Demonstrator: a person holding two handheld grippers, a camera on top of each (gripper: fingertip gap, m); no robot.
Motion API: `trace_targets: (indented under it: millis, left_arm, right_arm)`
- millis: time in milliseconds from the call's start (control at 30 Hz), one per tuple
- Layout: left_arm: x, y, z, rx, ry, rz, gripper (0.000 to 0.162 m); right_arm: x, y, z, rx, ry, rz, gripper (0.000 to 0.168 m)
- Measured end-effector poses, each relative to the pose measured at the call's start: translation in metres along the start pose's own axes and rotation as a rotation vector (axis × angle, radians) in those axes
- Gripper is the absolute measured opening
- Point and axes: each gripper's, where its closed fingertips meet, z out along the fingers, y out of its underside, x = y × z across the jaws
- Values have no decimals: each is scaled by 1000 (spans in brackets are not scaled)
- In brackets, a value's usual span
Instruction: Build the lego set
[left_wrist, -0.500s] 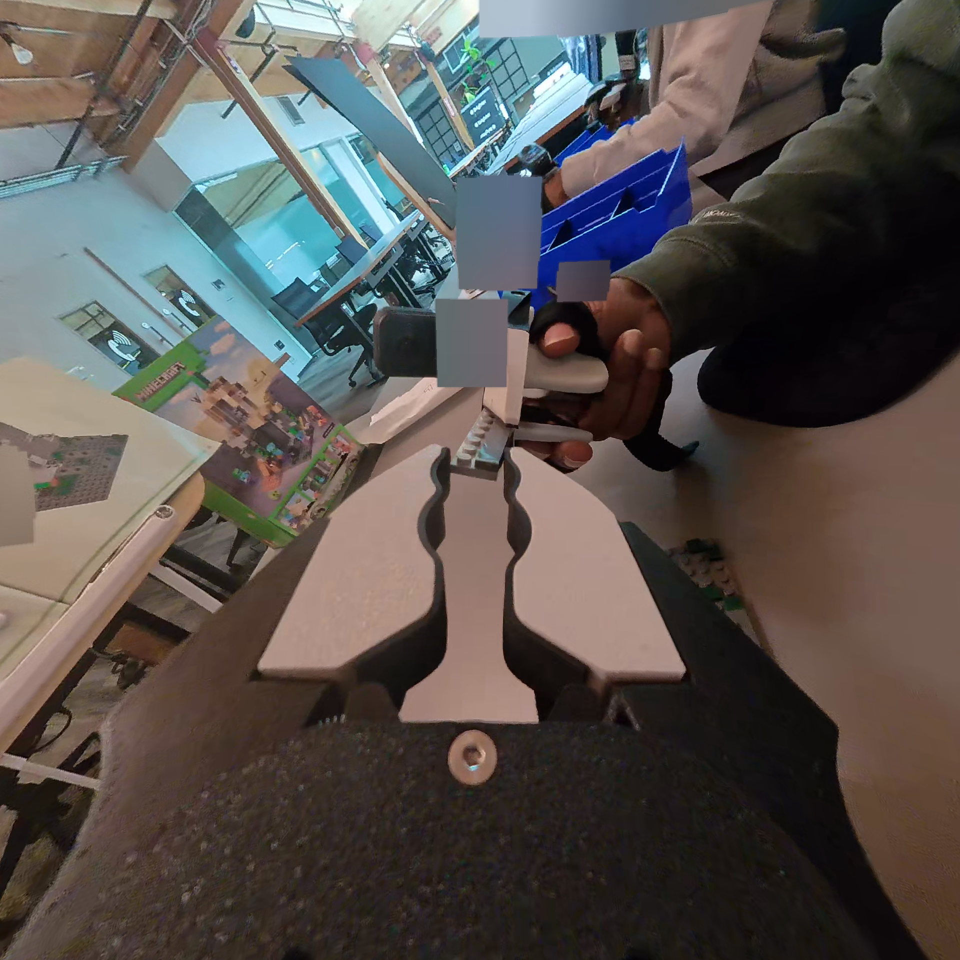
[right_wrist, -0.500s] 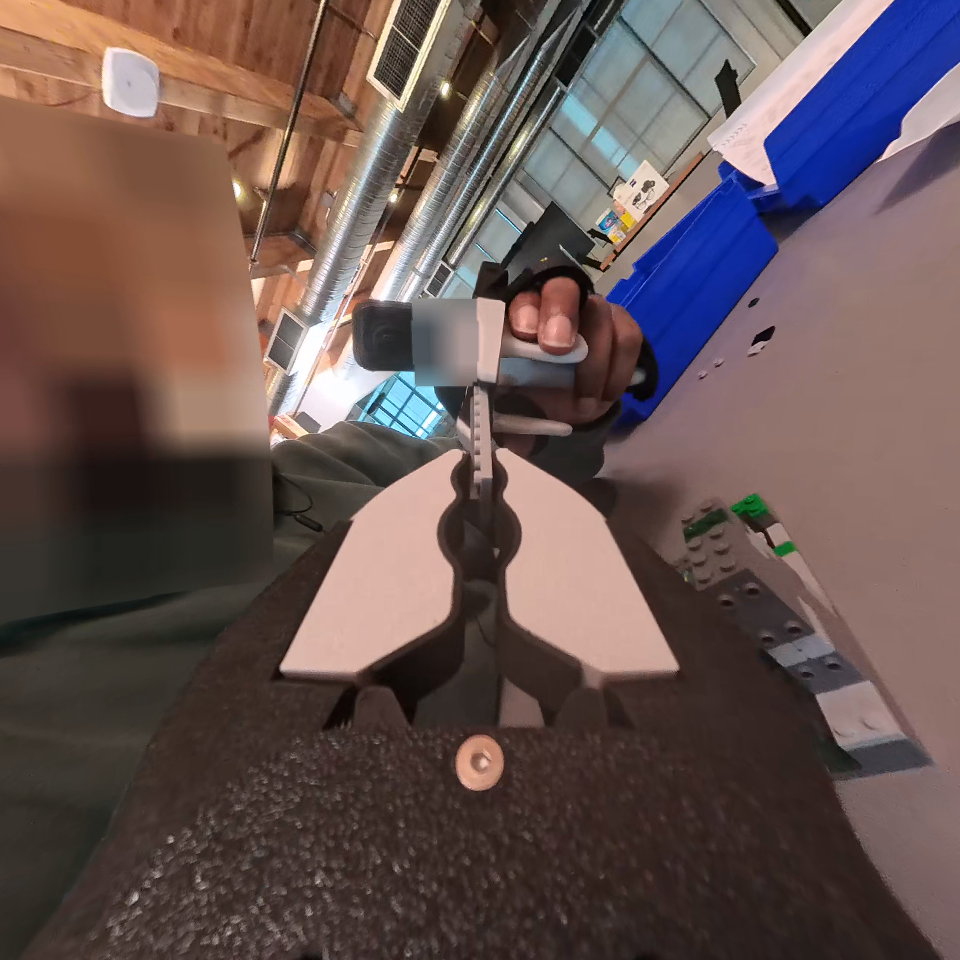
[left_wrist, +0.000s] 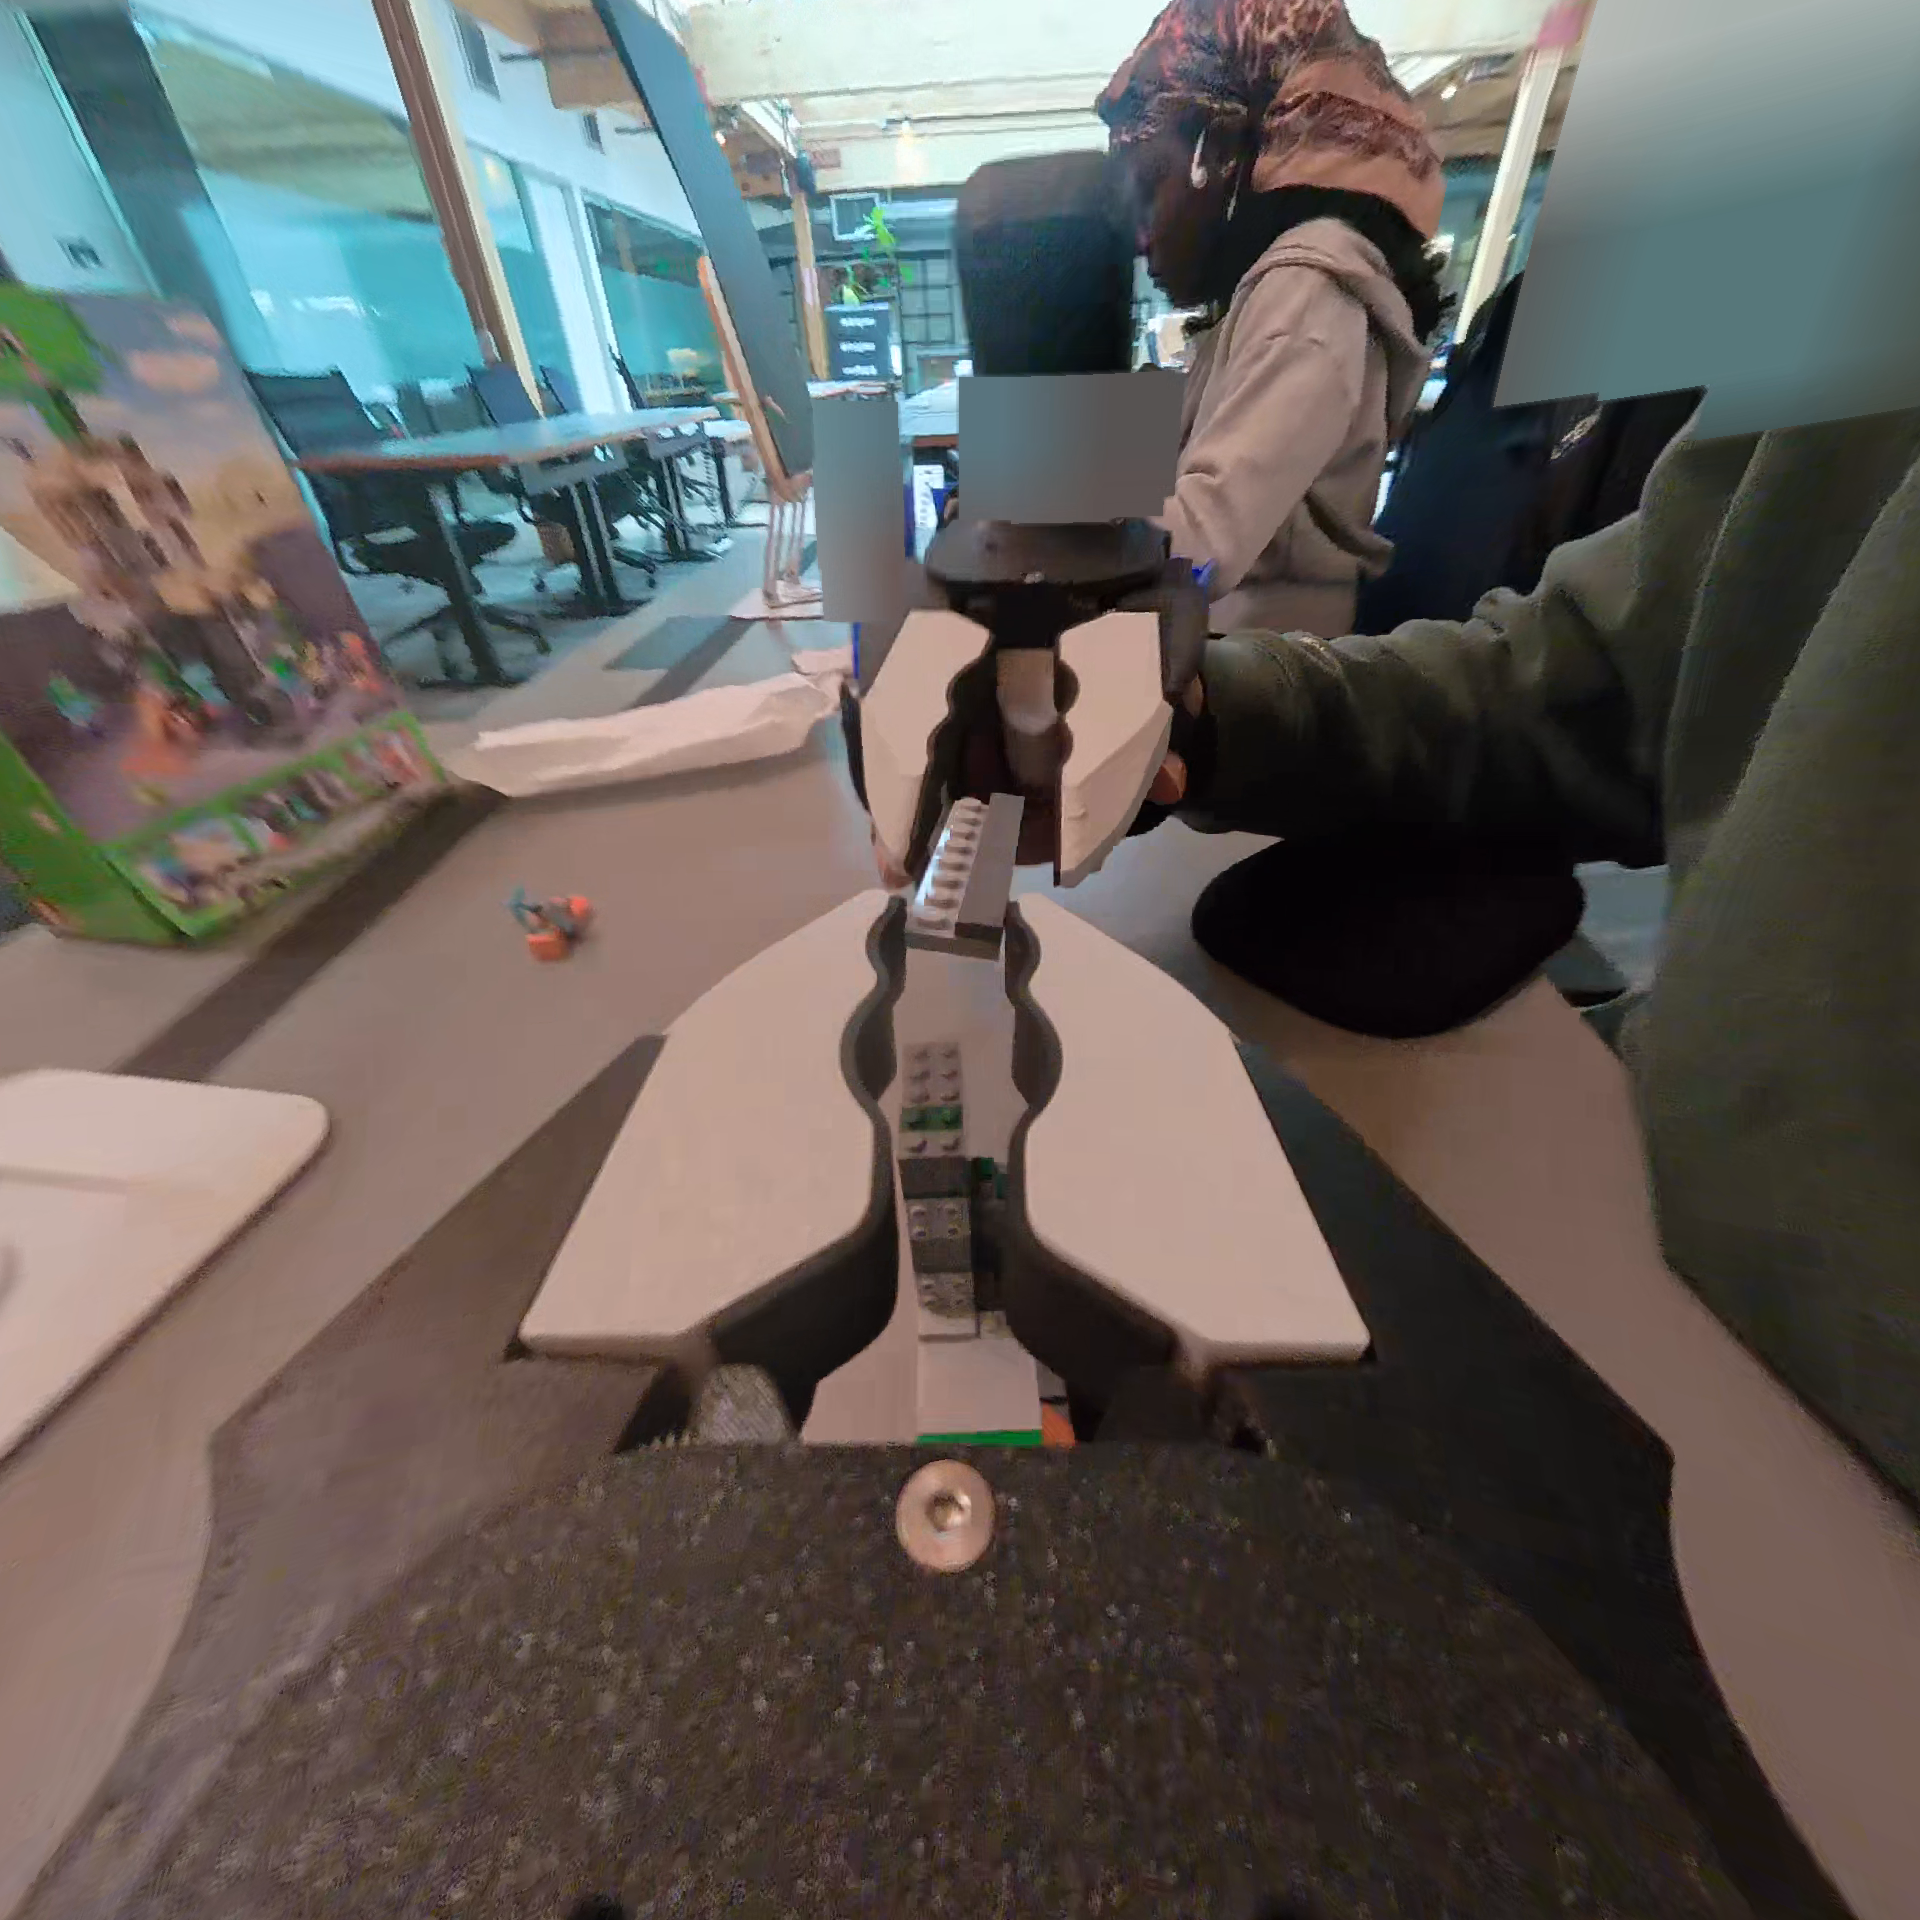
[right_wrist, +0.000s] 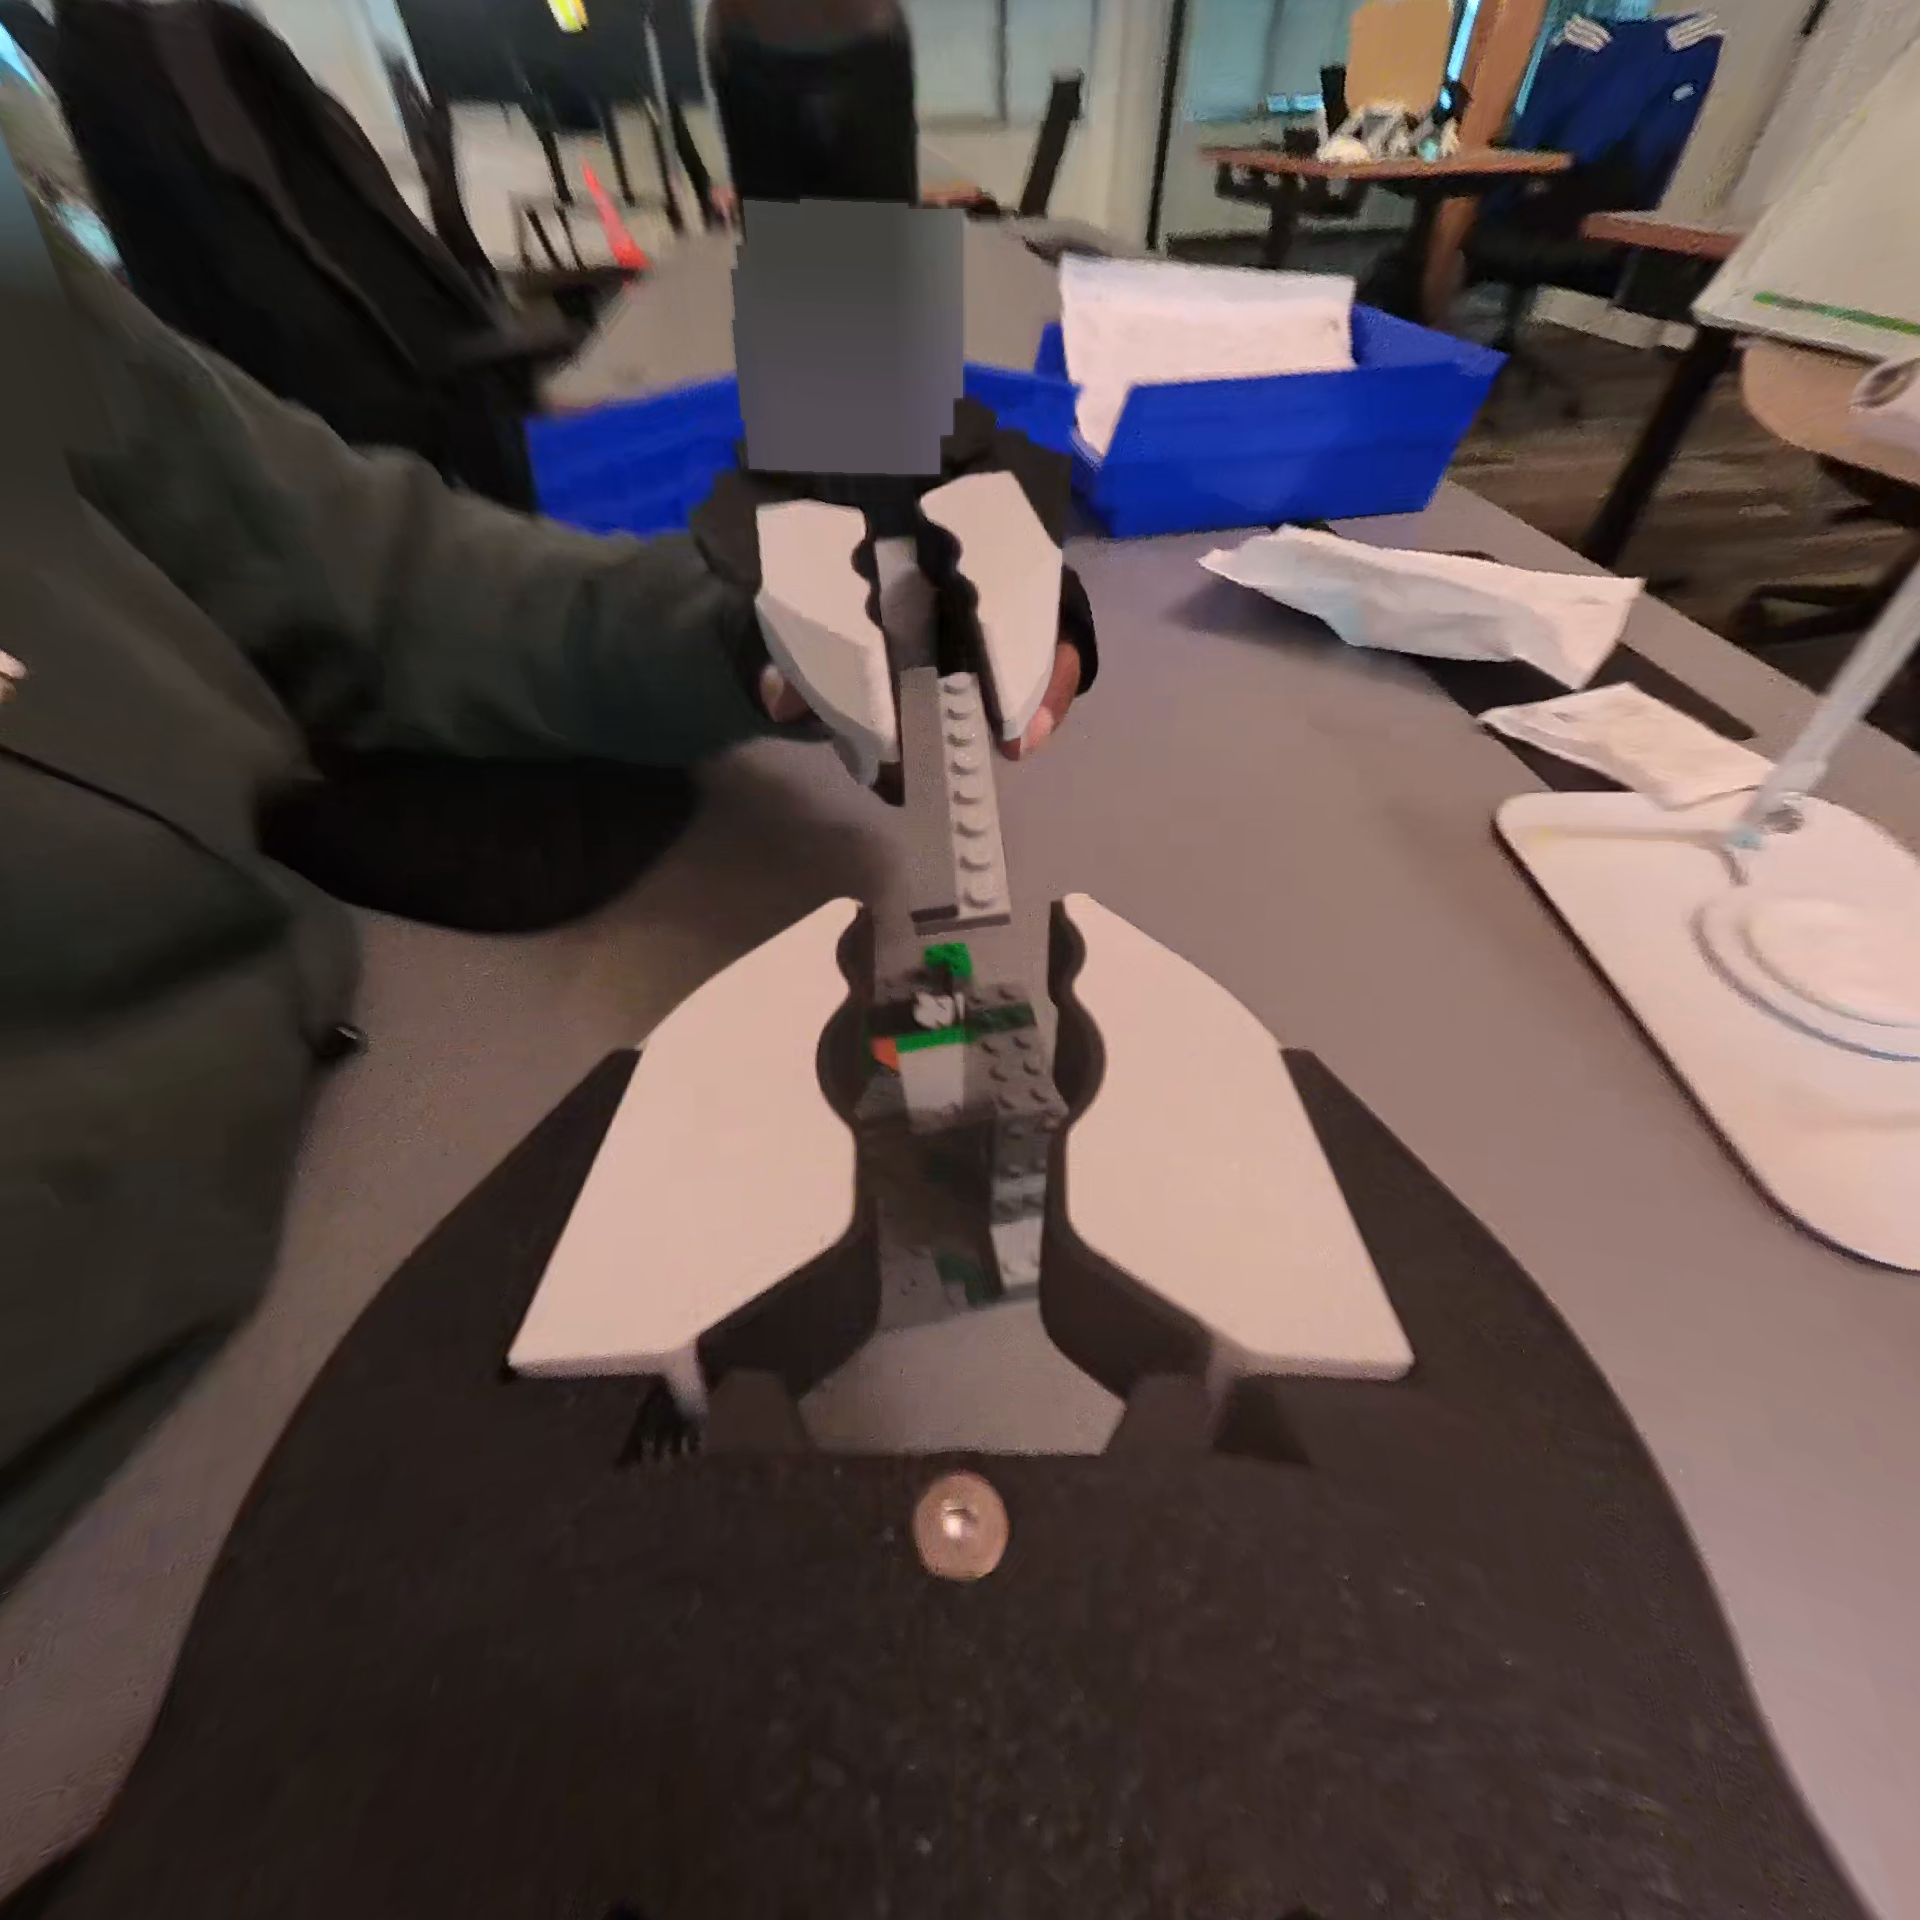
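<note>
A long grey studded lego piece hangs in the air between my two grippers. My left gripper is shut on one end of it. In the right wrist view the piece runs from the left gripper's fingers down to my right gripper. The right jaws stand wider than the piece, around its end without touching. Below on the grey table lies the partly built grey and green lego model, also seen between the right fingers.
The lego set's box stands far left, with a small orange and teal piece near it. A white lamp base is on the right, with blue bins and white paper bags behind. A person in a hoodie sits across.
Both grippers have swung from a tilted pose to level over the table, so the model now shows under them. The right jaws have opened off the grey piece; the left holds it.
</note>
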Motion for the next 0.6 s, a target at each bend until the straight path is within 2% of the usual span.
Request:
trace_targets:
  millis: [133, 233, 433, 600]
  left_arm:
    - [-3, 10, 0, -5, 26, -64, 17]
    - [-3, 13, 1, -20, 31, -61, 18]
    - [-6, 24, 2, -61, 34, -78, 18]
    - [-7, 41, 1, -184, 19, -2, 19]
  right_arm:
    - [-1, 7, 7, -58, 41, -59, 28]
    - [3, 9, 8, -63, 57, -46, 17]
    - [5, 18, 10, -114, 60, -16, 17]
    - [6, 31, 11, -195, 59, -4, 17]
